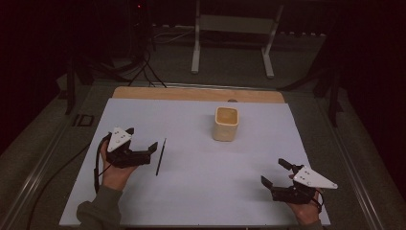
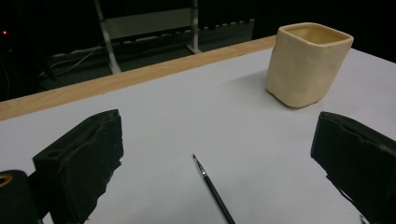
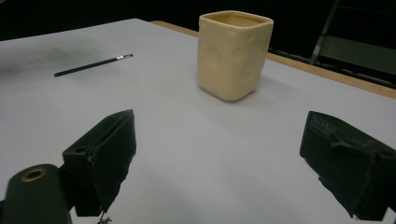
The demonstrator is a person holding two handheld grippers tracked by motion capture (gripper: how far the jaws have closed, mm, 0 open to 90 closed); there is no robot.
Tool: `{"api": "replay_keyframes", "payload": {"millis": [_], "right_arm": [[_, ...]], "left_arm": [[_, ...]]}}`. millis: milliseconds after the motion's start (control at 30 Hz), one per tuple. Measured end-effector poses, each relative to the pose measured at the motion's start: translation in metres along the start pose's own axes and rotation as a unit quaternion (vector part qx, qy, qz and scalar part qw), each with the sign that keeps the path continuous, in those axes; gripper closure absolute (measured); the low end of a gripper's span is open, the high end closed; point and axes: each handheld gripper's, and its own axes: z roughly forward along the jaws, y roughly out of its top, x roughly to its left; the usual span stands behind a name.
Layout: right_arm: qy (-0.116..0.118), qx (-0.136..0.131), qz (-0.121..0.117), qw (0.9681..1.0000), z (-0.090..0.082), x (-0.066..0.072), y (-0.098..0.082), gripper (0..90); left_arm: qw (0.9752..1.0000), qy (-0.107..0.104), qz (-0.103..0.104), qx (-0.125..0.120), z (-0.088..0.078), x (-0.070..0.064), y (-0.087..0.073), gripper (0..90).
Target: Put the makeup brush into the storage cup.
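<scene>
So the thin paintbrush (image 1: pixel 161 156) is lying flat on the white sheet (image 1: pixel 201 201), just beside the left gripper (image 1: pixel 143 143), whose jaws are spread wide with nothing in them. The right gripper (image 1: pixel 275 172) is spread too, well off by itself. The cream cup (image 1: pixel 225 123) sits further back. Honestly, a brush that skinny could roll or skid away if the jaws come down crooked.
</scene>
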Motion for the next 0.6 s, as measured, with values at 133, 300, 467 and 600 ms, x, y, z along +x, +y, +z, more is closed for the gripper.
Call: {"api": "replay_keyframes", "payload": {"millis": [133,300,467,600], "right_arm": [[0.0,0.0,0.0,1.0,0.0,0.0,0.0,10.4],[0.0,-0.001,0.0,1.0,0.0,0.0,0.0,10.4],[0.0,-0.001,0.0,1.0,0.0,0.0,0.0,10.4],[0.0,-0.001,0.0,1.0,0.0,0.0,0.0,10.4]], "left_arm": [[1.0,-0.001,-0.002,0.006,0.009,-0.001,0.0,3.5],[0.9999,-0.005,-0.004,0.012,0.019,-0.003,0.003,3.6],[0.9998,-0.006,0.0,0.02,0.027,-0.006,0.007,3.7],[0.9997,-0.004,0.001,0.024,0.031,-0.007,0.011,3.9]]}}
